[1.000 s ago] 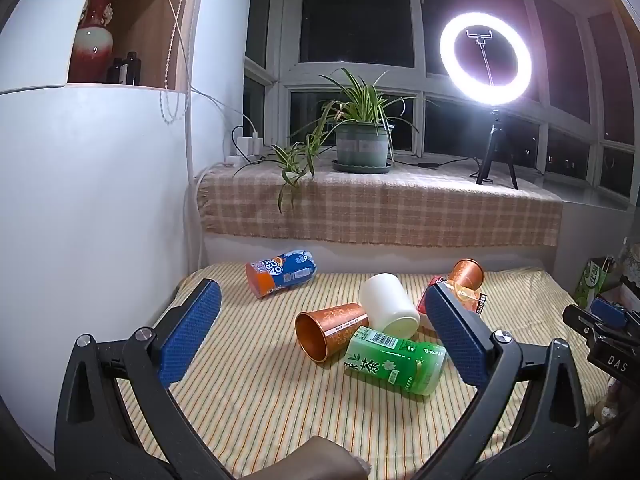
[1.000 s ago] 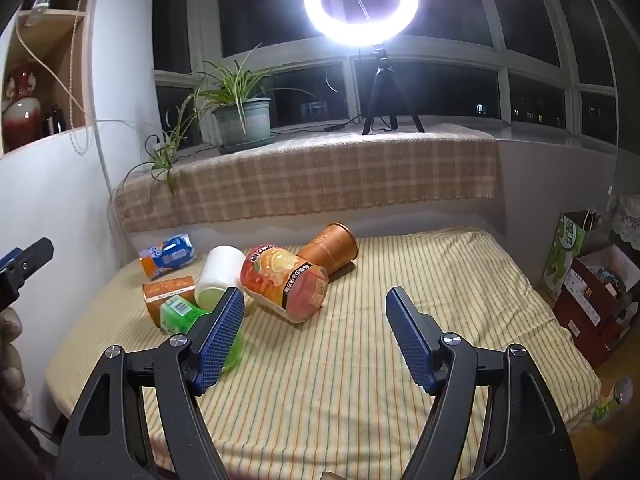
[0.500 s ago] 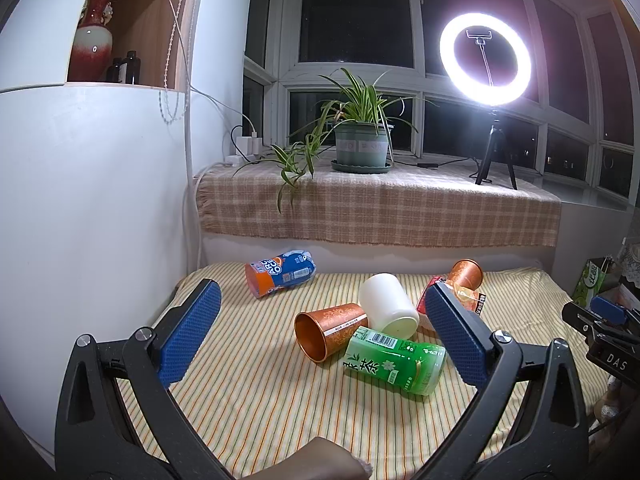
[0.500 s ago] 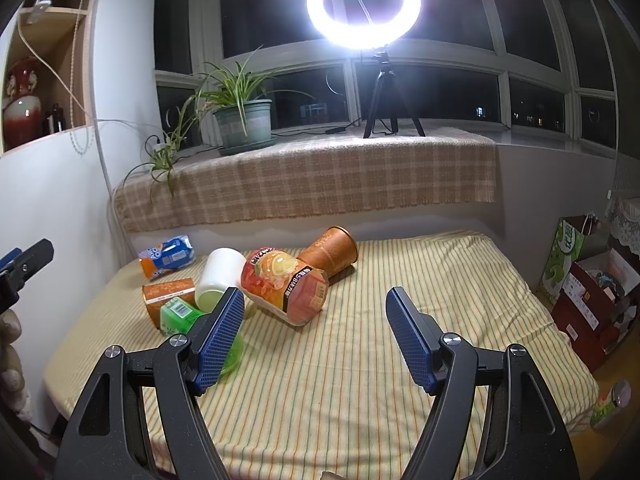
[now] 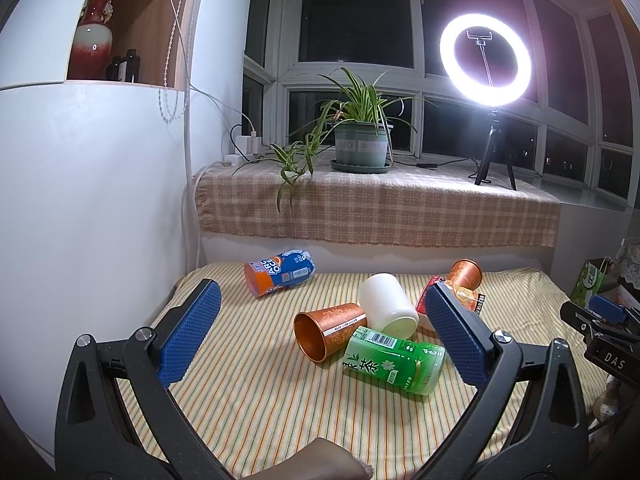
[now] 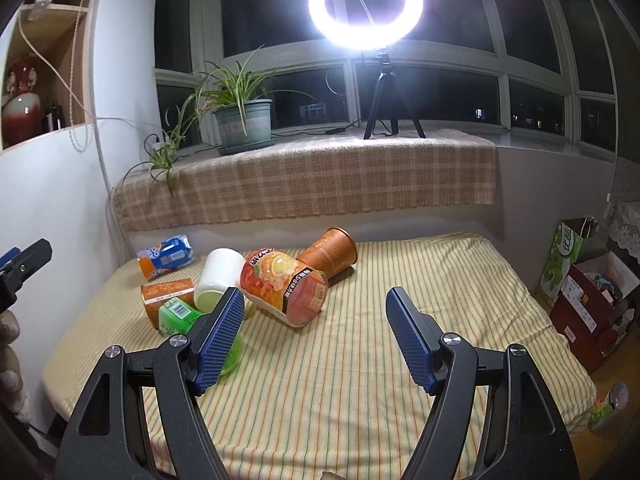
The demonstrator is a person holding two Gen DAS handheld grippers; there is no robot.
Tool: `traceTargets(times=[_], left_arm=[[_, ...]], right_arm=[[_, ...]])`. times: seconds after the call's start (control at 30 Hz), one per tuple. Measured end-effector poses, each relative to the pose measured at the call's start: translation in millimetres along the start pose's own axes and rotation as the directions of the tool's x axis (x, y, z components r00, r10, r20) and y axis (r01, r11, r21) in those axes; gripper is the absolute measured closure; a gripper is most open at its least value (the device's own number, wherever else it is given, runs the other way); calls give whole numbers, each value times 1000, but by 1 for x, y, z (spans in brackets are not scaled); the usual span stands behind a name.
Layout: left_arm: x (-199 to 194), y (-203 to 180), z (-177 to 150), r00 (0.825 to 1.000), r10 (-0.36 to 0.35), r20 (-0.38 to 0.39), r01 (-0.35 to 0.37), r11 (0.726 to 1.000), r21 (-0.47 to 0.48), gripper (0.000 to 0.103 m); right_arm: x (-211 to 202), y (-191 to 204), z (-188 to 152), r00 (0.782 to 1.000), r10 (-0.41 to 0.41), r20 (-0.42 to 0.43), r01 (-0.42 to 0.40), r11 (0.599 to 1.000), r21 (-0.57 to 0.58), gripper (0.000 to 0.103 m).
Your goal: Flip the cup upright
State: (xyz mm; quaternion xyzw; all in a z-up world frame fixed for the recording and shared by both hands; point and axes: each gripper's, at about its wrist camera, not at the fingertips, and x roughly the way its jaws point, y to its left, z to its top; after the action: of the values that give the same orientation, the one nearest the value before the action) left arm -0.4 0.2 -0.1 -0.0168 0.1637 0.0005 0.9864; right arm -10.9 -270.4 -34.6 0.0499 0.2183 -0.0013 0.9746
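Several cups lie on their sides on a striped cloth (image 5: 256, 400): a copper cup (image 5: 328, 334), a white cup (image 5: 386, 306), a green tea cup (image 5: 394, 360), a blue-orange cup (image 5: 280, 272), and a second copper cup (image 5: 464, 274) at the back. In the right wrist view a peach-printed cup (image 6: 284, 282) lies beside a copper cup (image 6: 330, 248). My left gripper (image 5: 320, 328) is open and empty, short of the pile. My right gripper (image 6: 316, 332) is open and empty, near the peach cup.
A white cabinet wall (image 5: 80, 220) stands on the left. A checked-cloth sill (image 5: 376, 208) behind holds a potted plant (image 5: 360, 148) and a ring light (image 5: 486, 56). Boxes (image 6: 588, 280) sit on the floor past the right edge.
Both grippers have barely moved; the cups lie as before.
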Motion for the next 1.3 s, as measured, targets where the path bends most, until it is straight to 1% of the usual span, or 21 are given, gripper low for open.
traceTargets(times=[0.4,0.47,0.77,0.93,1.3], left_arm=[[0,0,0,1000,2,-1,-2,1000,0,0],[-2,-7,1,1000,2,-2,-2,1000,-1,0],[-4,-10,1,1000,2,-6,-2,1000,-2,0],[7,-5,-6,1000,2,-15,-2,1000,-6,0],[15,-2,-9,999,3,-38,-3,1000,-5,0]], right_arm=[[1,5,3,1000,-16,10,16,1000,-24,30],[1,4,3,1000,-20,10,21,999,-28,30],[6,11,7,999,-48,18,50,997,-66,30],[14,14,9,999,-45,3,45,996,-79,30],[27,24,16,999,-40,3,40,993,-112,30]])
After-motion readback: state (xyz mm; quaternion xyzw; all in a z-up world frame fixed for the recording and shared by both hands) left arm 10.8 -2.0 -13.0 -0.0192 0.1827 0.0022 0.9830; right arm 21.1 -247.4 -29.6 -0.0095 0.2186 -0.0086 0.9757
